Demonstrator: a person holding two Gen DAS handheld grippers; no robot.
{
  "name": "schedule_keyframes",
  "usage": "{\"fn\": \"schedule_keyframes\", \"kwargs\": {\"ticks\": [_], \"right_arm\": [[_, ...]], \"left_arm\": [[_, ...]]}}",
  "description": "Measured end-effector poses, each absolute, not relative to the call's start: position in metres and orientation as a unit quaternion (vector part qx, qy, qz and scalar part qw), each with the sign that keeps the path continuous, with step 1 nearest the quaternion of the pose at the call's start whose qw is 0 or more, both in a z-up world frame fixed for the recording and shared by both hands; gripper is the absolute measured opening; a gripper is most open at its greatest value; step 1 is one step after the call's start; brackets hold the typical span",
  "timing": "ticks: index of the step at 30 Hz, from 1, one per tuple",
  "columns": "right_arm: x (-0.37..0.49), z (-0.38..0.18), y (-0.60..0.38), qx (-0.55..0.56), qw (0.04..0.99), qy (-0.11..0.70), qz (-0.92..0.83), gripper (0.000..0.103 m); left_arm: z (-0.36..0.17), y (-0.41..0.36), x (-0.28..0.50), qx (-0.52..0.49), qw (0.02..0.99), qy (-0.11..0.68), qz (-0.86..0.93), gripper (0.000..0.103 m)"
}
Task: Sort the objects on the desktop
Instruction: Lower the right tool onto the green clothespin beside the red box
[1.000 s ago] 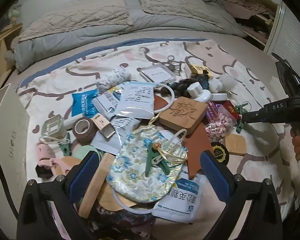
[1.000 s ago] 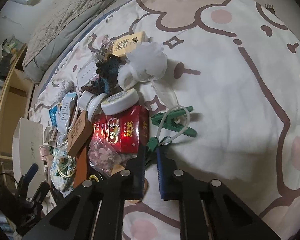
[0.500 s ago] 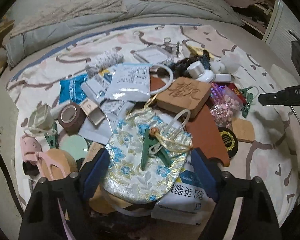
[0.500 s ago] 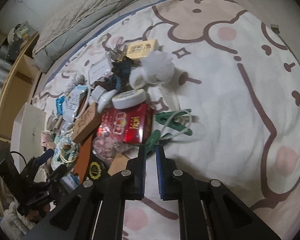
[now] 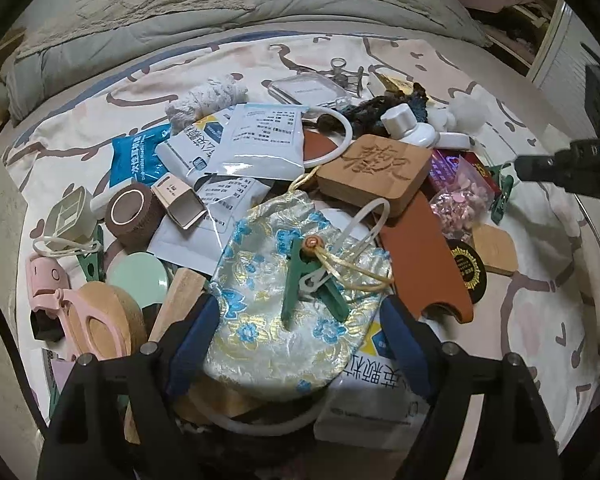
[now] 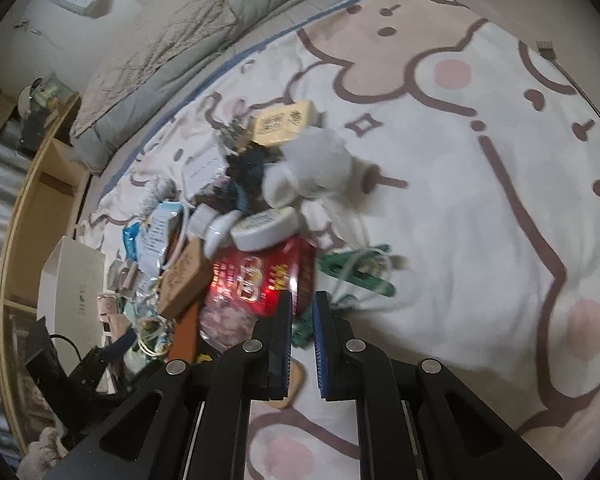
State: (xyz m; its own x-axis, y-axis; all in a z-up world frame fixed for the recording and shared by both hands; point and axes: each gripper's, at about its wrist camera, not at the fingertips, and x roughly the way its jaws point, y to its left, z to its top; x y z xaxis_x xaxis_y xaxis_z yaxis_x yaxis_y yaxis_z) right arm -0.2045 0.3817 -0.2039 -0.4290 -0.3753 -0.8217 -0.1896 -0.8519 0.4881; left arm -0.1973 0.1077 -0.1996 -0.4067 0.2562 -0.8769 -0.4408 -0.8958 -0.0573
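Observation:
A pile of small objects lies on a cartoon-print blanket (image 6: 480, 220) on a bed. Nearest me in the left wrist view is a blue-and-gold brocade pouch (image 5: 260, 344) with a green clothespin (image 5: 296, 280) and a white cord on top. My left gripper (image 5: 297, 304) points down at it, open, one blue pad at each side edge of the pouch, which shows no squeeze. My right gripper (image 6: 302, 300) is shut with nothing in it. It hovers beside a red packet (image 6: 260, 276) and green clips (image 6: 356, 268) tangled in white cord.
Around the pouch lie a carved wooden block (image 5: 376, 168), a brown tape roll (image 5: 130, 212), sachets (image 5: 264, 140), an orange-brown flat piece (image 5: 420, 256) and a pink tool (image 5: 48, 280). A white box (image 6: 76, 280) stands at the pile's left. The blanket right of the pile is bare.
My left gripper's jaws have narrowed and it has sunk closer to the pouch, which now fills more of the view. The right gripper stays shut and its view has tilted slightly.

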Motion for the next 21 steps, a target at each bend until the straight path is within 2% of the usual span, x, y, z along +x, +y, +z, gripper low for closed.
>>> {"fn": "schedule_keyframes", "kwargs": {"ticks": [7,14,21], "right_arm": [[-0.212,-0.215,0.368,0.553,0.052,-0.231,-0.799,0.011],[-0.204,-0.219,0.378,0.568,0.044,-0.232,-0.788,0.011],[-0.199,-0.224,0.382,0.586,0.039,-0.219,-0.779,0.011]], "left_arm": [[-0.197,0.103,-0.199,-0.502,0.217,0.08,0.833,0.083],[-0.192,0.096,-0.205,-0.509,0.216,0.043,0.832,0.073],[-0.189,0.113,-0.203,-0.495,0.224,0.072,0.836,0.069]]}}
